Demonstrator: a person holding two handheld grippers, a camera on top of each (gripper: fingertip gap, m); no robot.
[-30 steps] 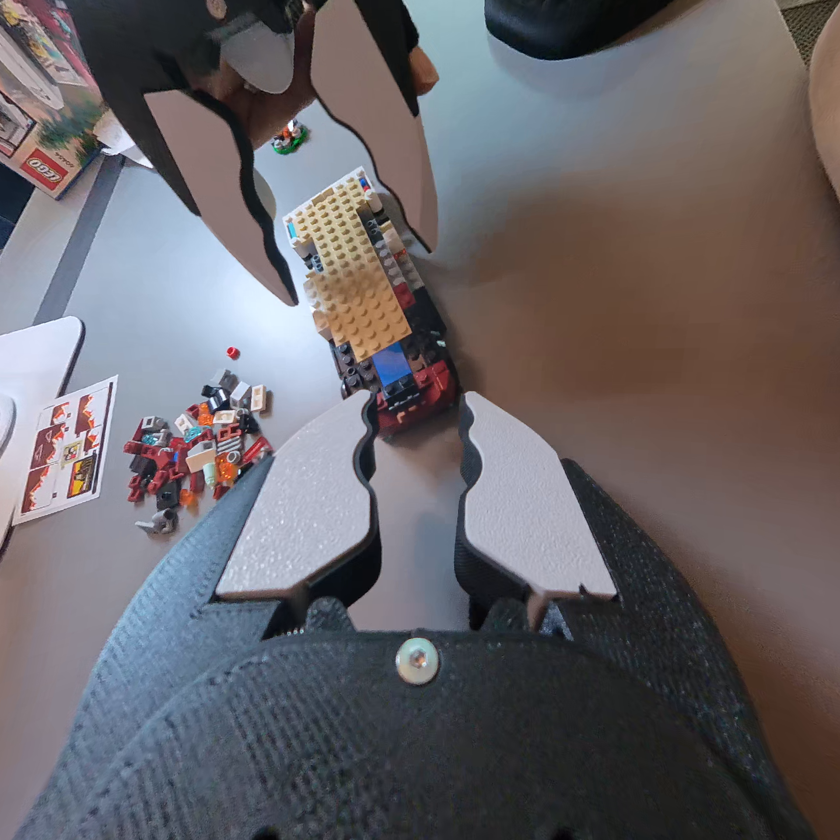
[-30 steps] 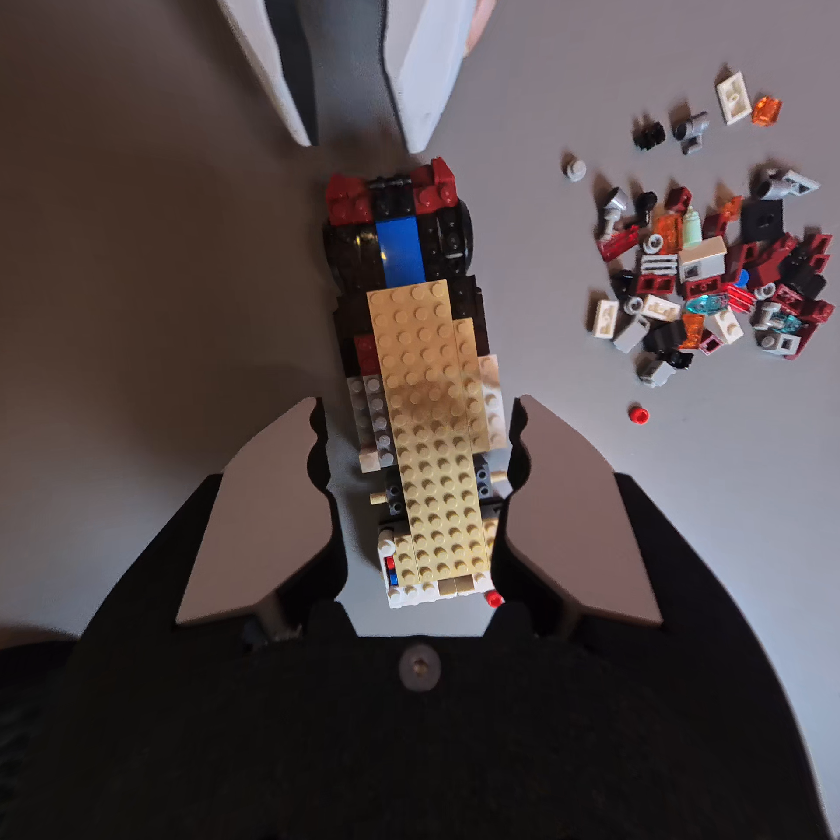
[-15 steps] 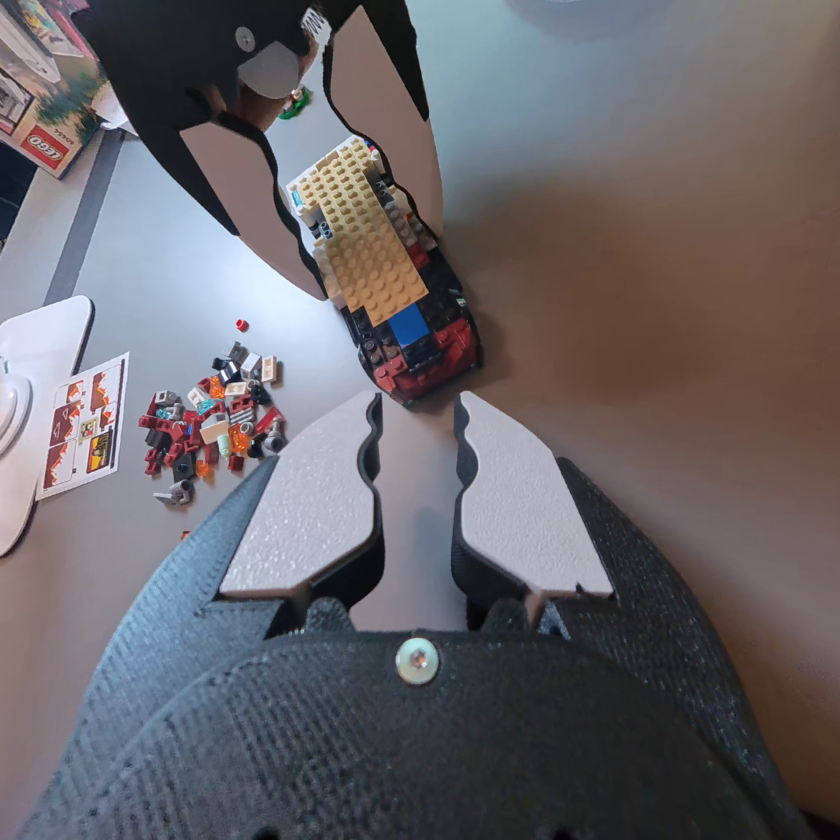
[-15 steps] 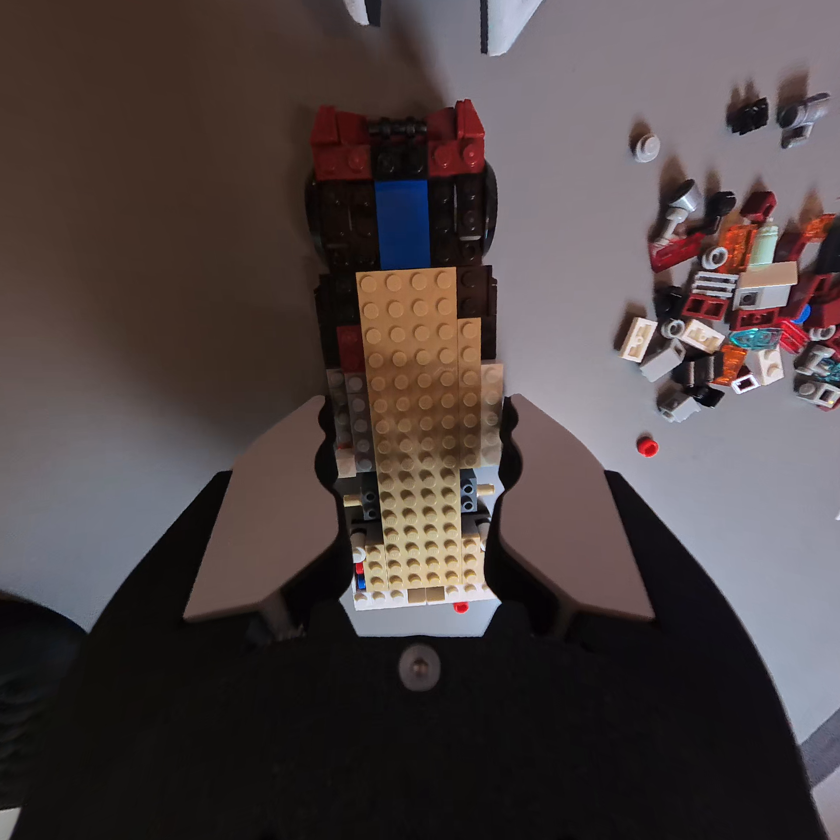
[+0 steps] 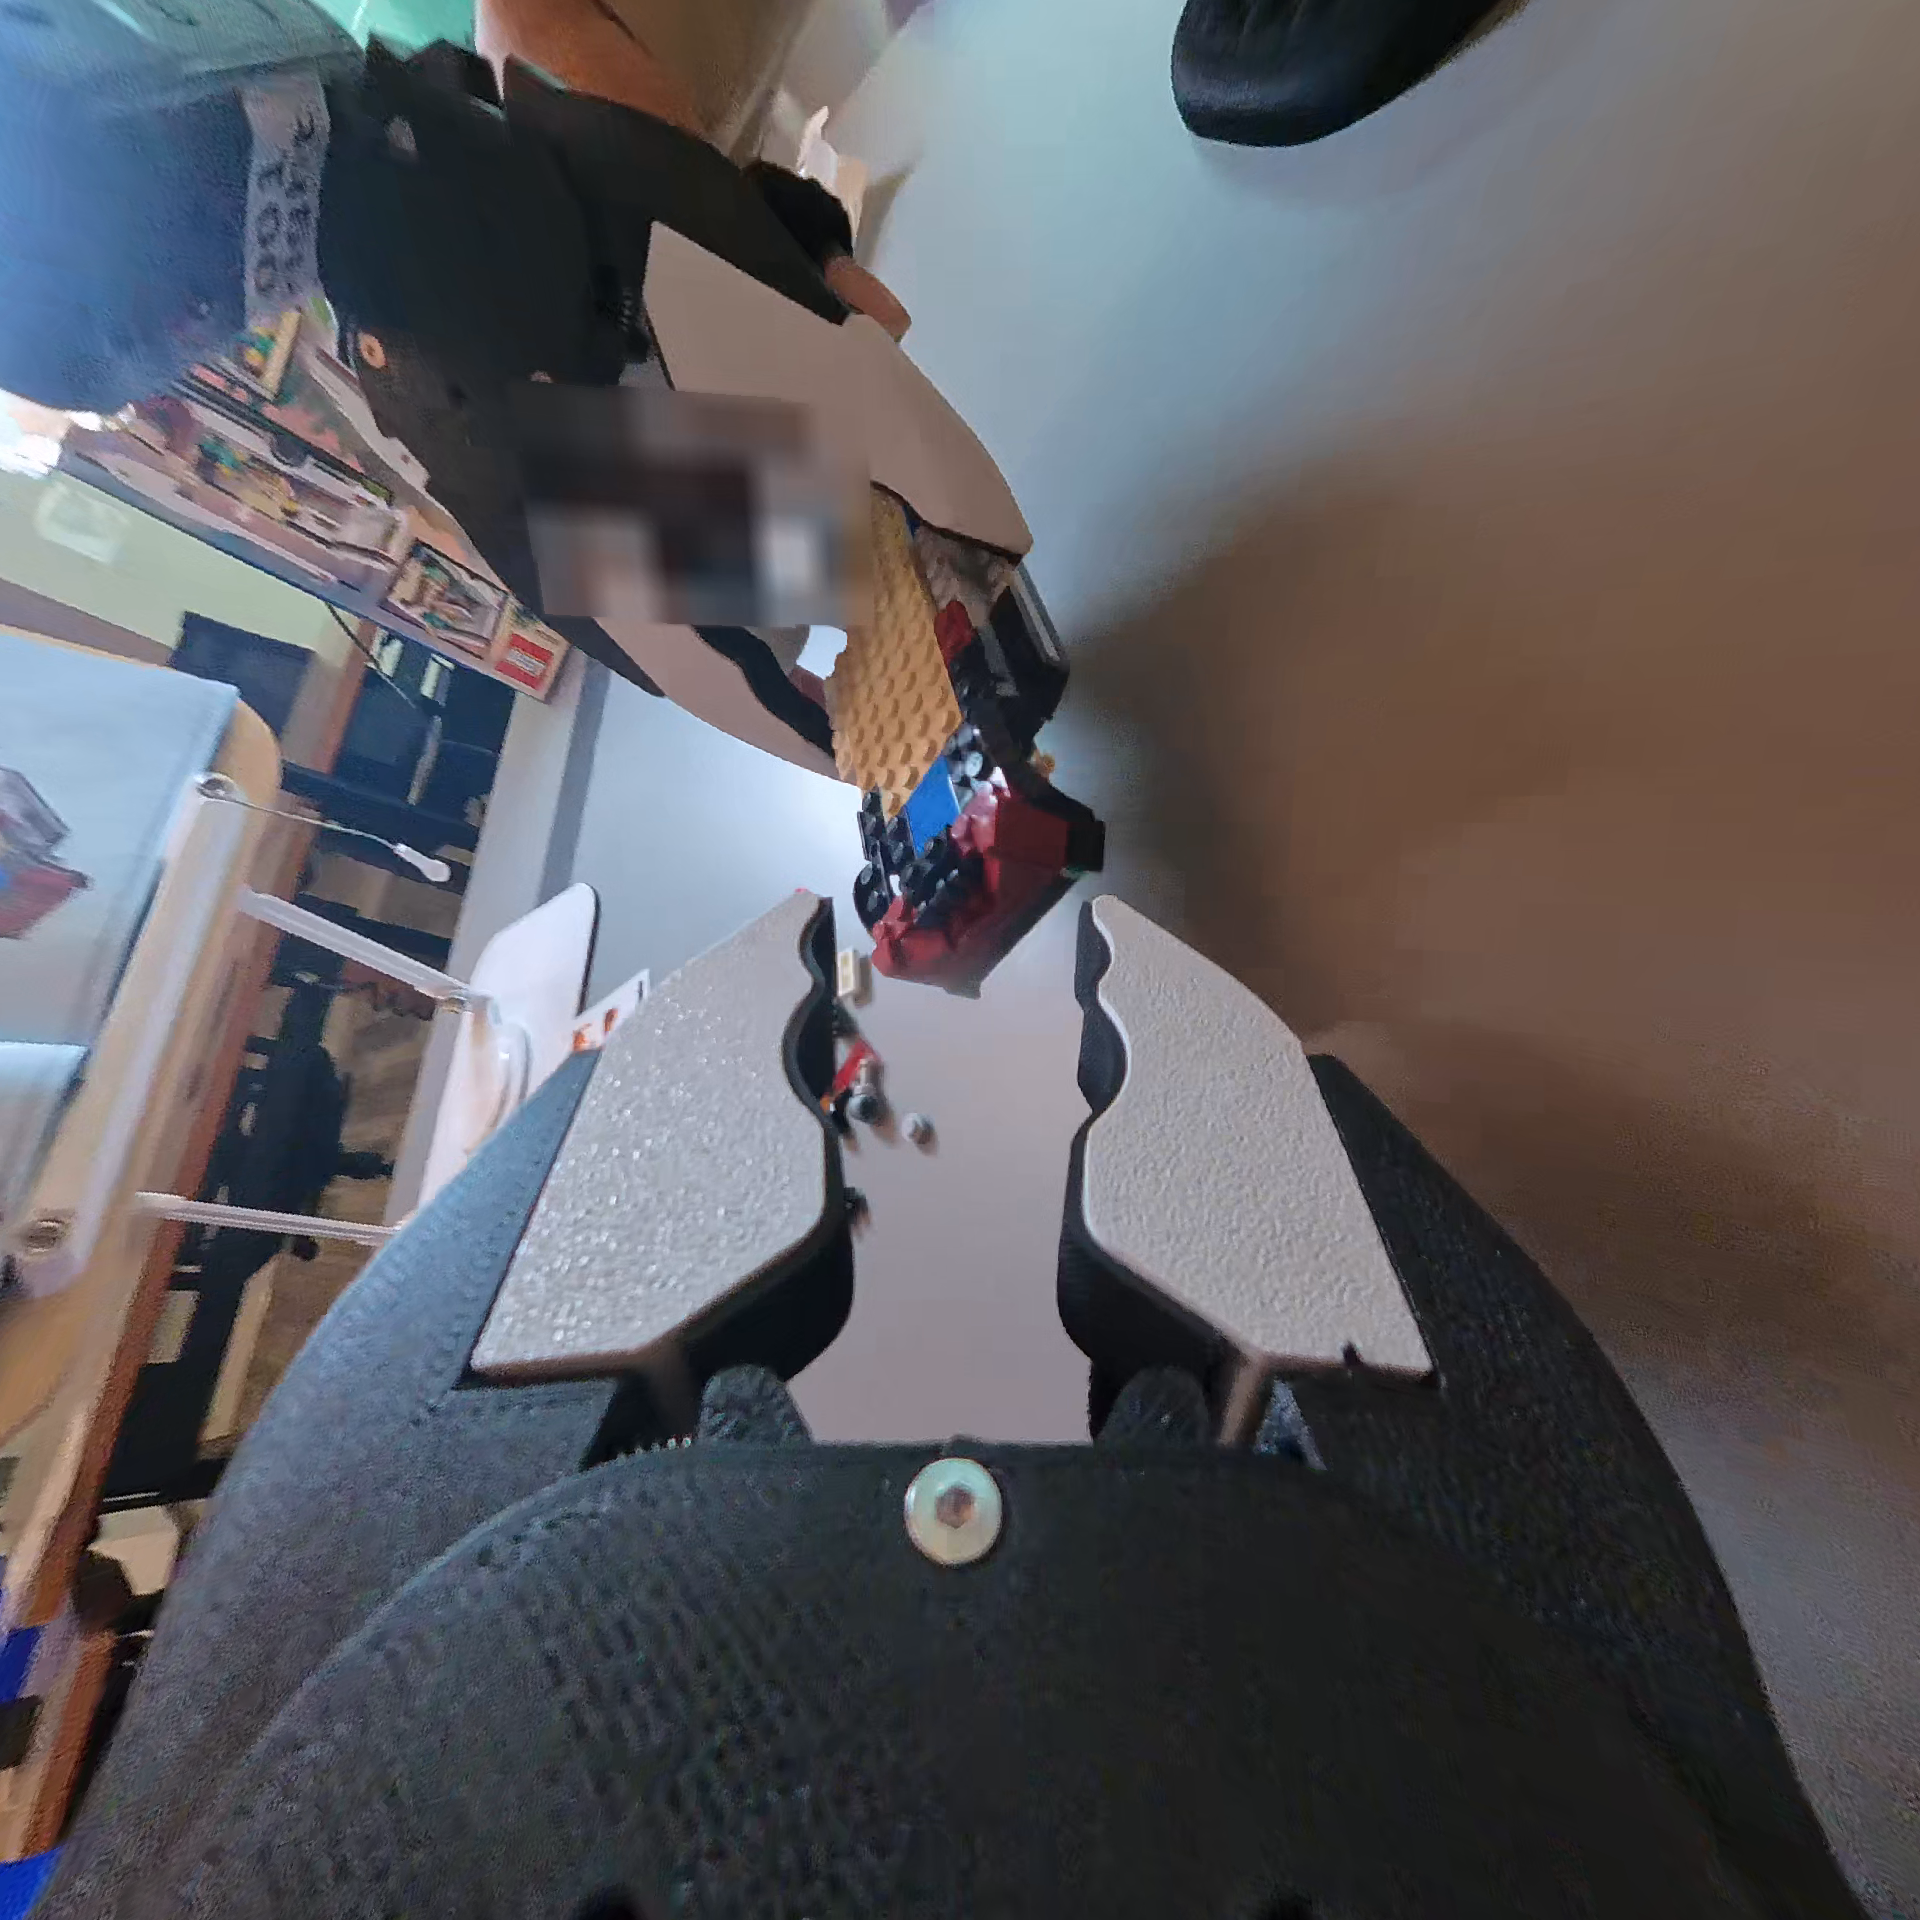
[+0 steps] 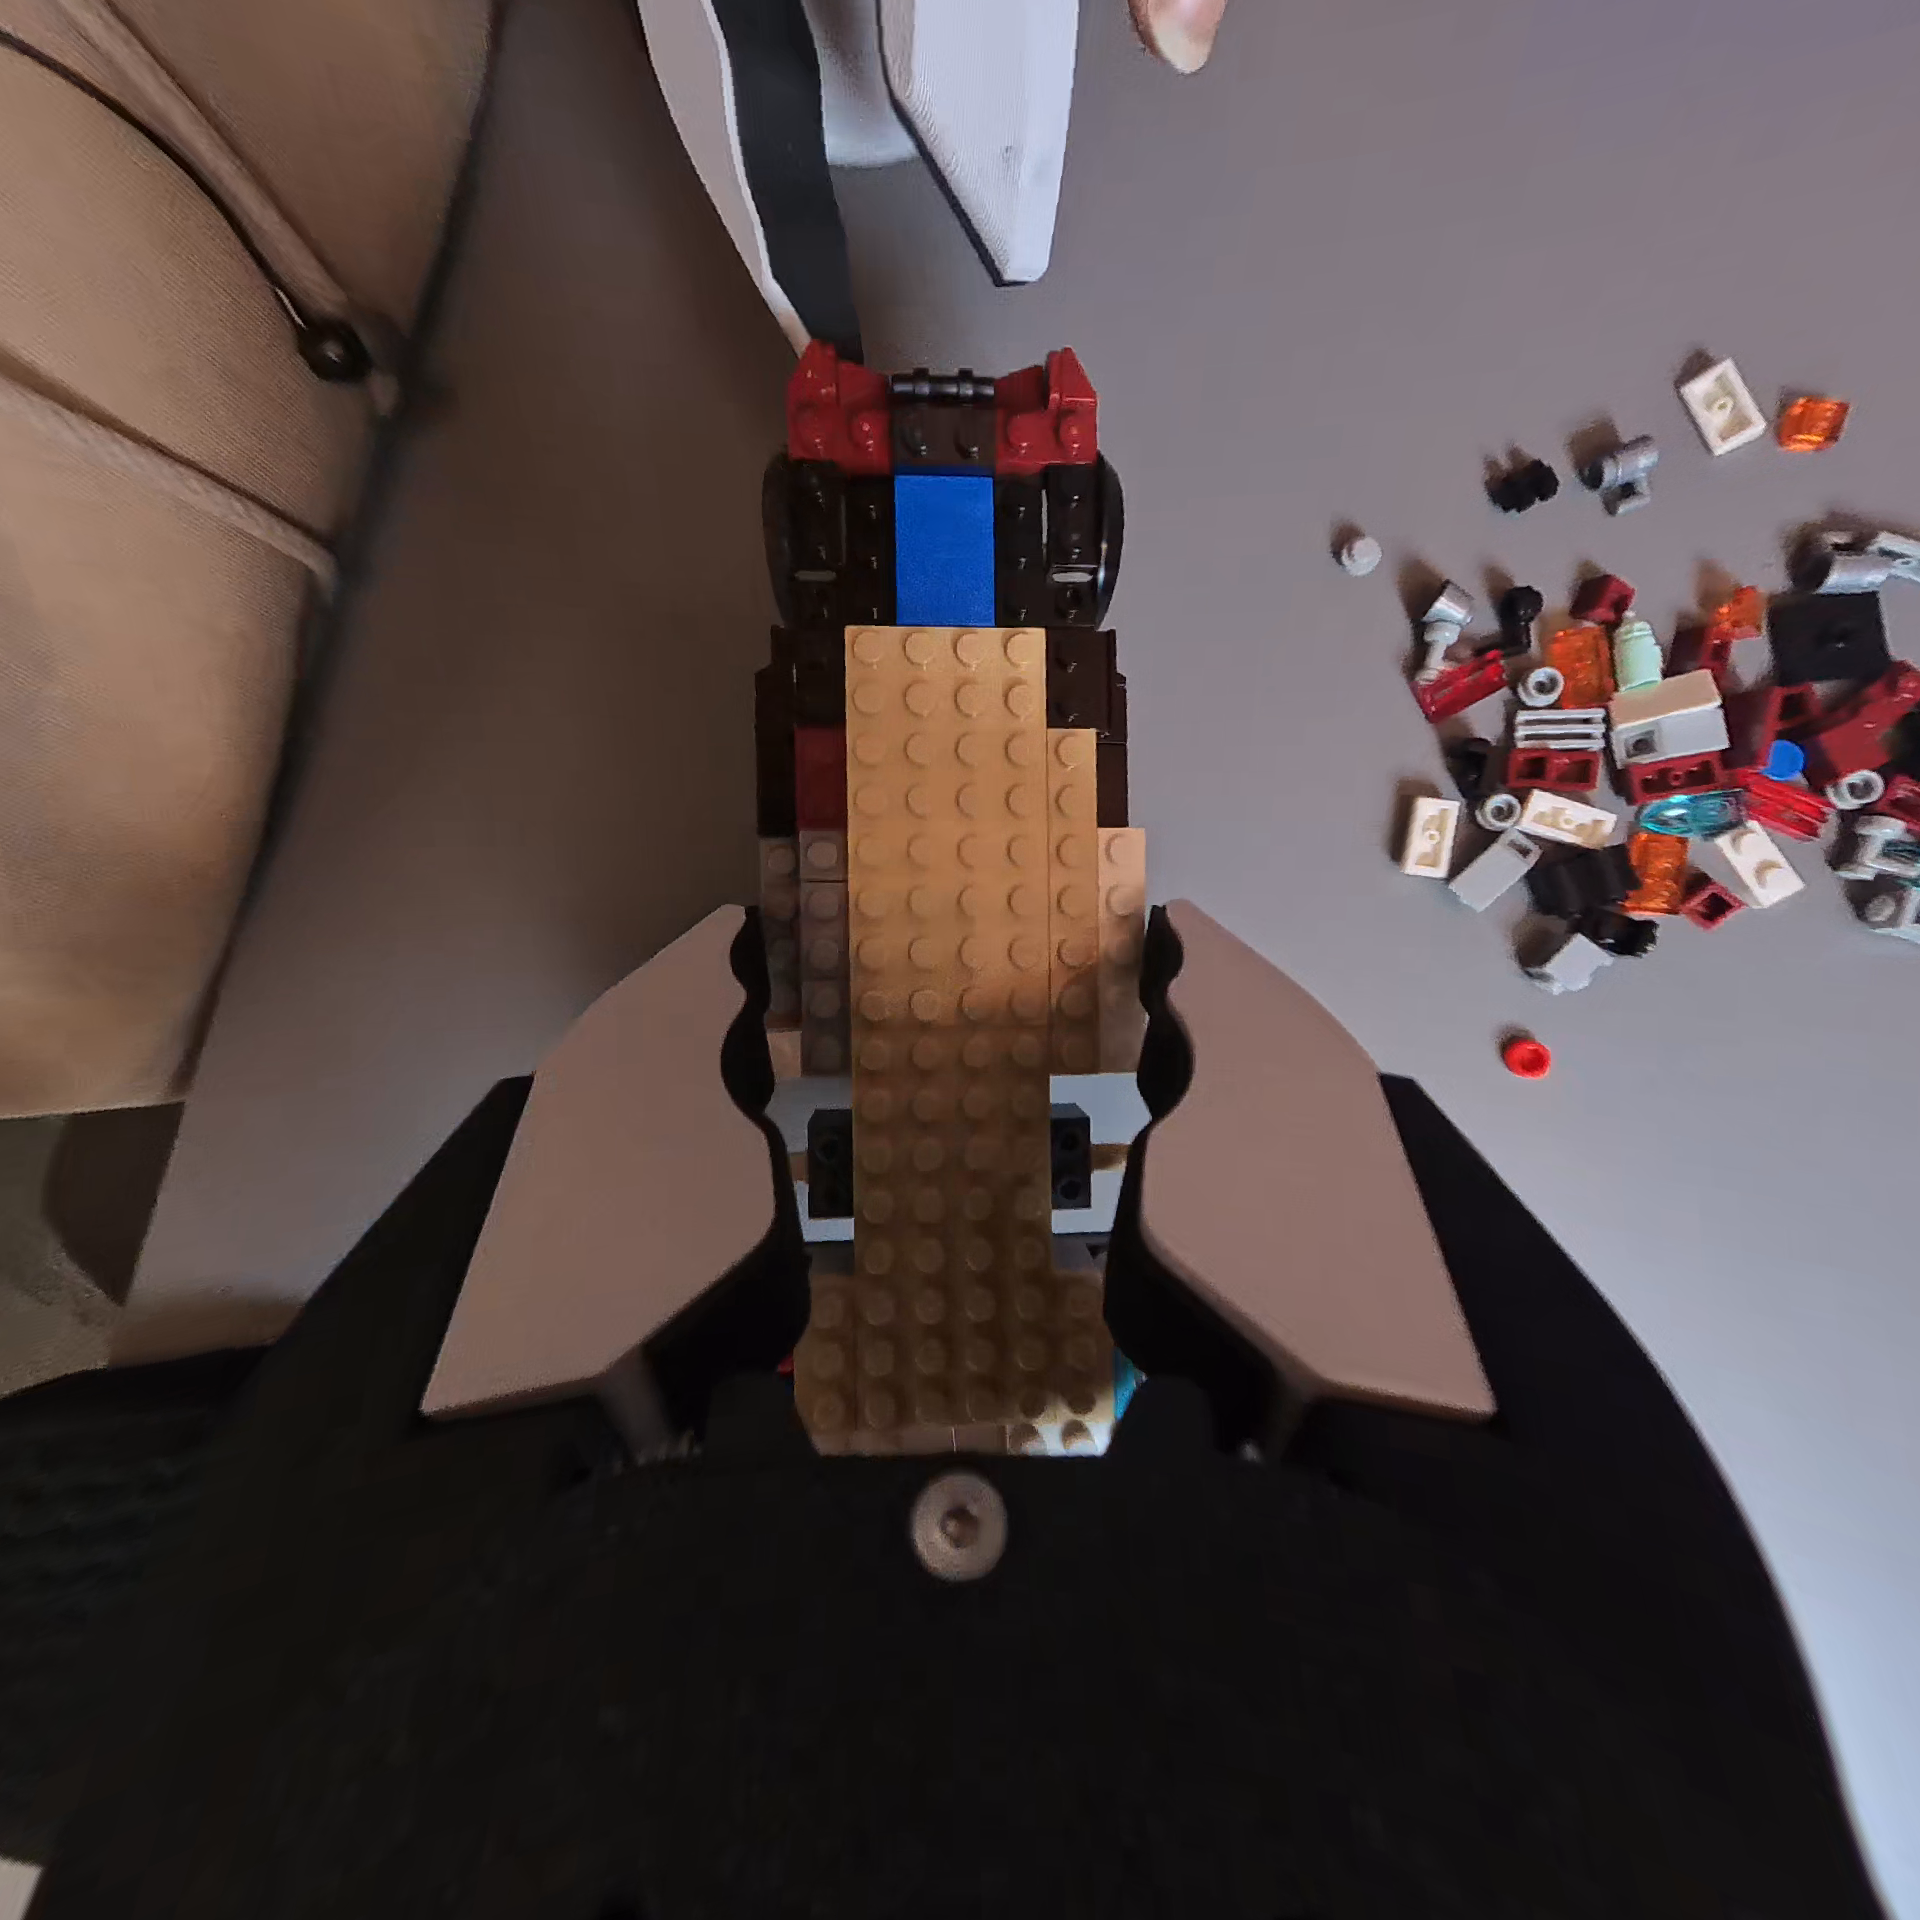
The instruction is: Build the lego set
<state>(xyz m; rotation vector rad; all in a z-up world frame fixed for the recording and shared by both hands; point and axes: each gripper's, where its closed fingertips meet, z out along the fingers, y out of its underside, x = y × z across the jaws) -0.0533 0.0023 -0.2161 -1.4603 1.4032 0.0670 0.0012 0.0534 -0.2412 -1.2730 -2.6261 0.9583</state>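
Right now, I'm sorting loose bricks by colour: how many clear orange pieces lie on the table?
4 clear orange pieces: one alone beyond the pile, two flanking the mint piece, one at the pile's near edge. Others may be buried.

Plastic bricks, textured grippers, matt table

Brick model (image 6: 951, 831): studded plastic, tan plates matt, black parts glossier. Left gripper (image 5: 951, 935) pads (image 5: 675, 1143) grainy pale grey; body (image 5: 935, 1714) black, ribbed weave-like texture, shiny metal screw (image 5: 953, 1509). Table (image 6: 1351, 260) smooth matt grey. Loose bricks (image 6: 1683, 748) at right, some translucent orange. Tan cloth cushion (image 6: 135, 520), stitched seams, at left.
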